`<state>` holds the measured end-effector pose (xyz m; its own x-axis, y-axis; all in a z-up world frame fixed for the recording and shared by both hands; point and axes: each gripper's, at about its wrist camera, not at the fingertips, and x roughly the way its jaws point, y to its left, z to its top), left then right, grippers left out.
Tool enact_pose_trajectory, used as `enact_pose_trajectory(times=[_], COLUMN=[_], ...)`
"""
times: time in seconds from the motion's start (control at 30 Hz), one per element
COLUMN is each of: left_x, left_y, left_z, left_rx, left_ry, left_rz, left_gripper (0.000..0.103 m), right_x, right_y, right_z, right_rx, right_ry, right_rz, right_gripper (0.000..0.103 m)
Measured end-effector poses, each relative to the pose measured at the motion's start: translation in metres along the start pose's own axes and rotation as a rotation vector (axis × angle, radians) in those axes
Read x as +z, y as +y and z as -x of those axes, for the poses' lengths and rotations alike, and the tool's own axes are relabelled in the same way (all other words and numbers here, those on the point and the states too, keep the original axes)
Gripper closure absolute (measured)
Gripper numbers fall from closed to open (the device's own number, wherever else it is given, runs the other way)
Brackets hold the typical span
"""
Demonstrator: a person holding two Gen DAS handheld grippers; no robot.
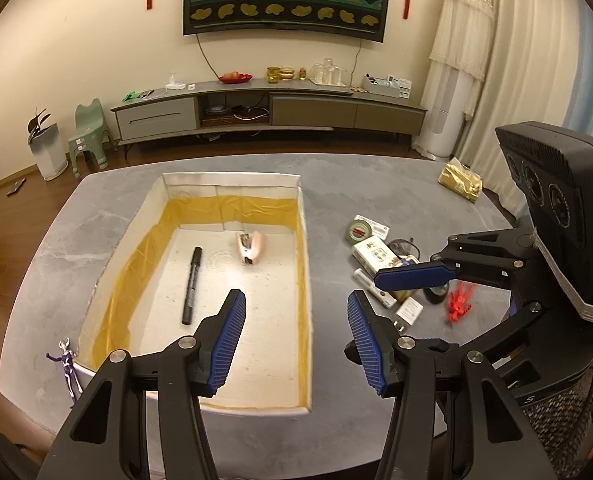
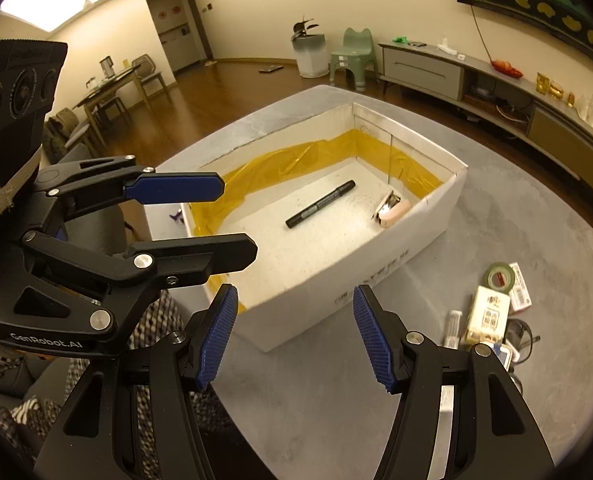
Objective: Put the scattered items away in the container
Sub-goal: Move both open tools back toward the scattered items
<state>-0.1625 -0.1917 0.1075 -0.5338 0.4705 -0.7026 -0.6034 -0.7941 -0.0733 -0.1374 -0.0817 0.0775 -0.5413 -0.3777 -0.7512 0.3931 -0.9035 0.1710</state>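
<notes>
Step in hand: between picks; two items are in, both grippers carry nothing.
Container: white box (image 1: 302,240) with yellow lining, centre of the grey bench (image 1: 224,432); black marker (image 1: 191,285) and pink stapler (image 1: 249,249) lie on its floor.
Scattered items: a pile at 3 o'clock of the box with tape roll (image 1: 359,231), white carton (image 1: 374,255) and red toy (image 1: 461,303); purple figure (image 1: 67,364) stands just beside the box's near-left corner, at 8 o'clock.
Left gripper (image 1: 294,342): fingers wide apart, empty, over the box's near end.
Right gripper (image 2: 294,336): fingers wide, empty, over the box's near corner.
Next move: probably swing the right gripper towards 3 o'clock, lower over one item of the pile and close; items touch, so pick an outer one.
</notes>
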Motion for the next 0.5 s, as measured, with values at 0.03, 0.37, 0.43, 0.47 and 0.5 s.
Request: enact_pose_trajectory(times=[0.03,0.37,0.43,0.47,0.5], left_x=[-0.002,-0.014,-0.017,-0.018,-0.019], left_y=[-0.004,-0.037,-0.046,-0.05,-0.055], left_z=[0.0,-0.008,-0.013,-0.016,-0.019], left_rx=[0.003,-0.027,-0.037,-0.042,-0.047], left_ry=[0.0,0.035,0.046,0.053,0.061], left_rz=[-0.005,-0.024,-0.031,-0.036,-0.042], left_gripper=[0.046,0.045,0.043,0.043,0.043], right_x=[-0.004,-0.049,-0.06,-0.065,-0.07], right_y=[-0.001,-0.023,-0.033,-0.037,-0.04], right_z=[0.002,0.016,0.019,0.02,0.021], right_rx=[0.002,0.007,0.01,0.01,0.009], right_ry=[-0.004,-0.019,-0.022,-0.024,-0.025], right_rz=[0.0,-0.065,-0.097,-0.114,-0.128], right_gripper=[0.039,0.039,0.039,0.039,0.039])
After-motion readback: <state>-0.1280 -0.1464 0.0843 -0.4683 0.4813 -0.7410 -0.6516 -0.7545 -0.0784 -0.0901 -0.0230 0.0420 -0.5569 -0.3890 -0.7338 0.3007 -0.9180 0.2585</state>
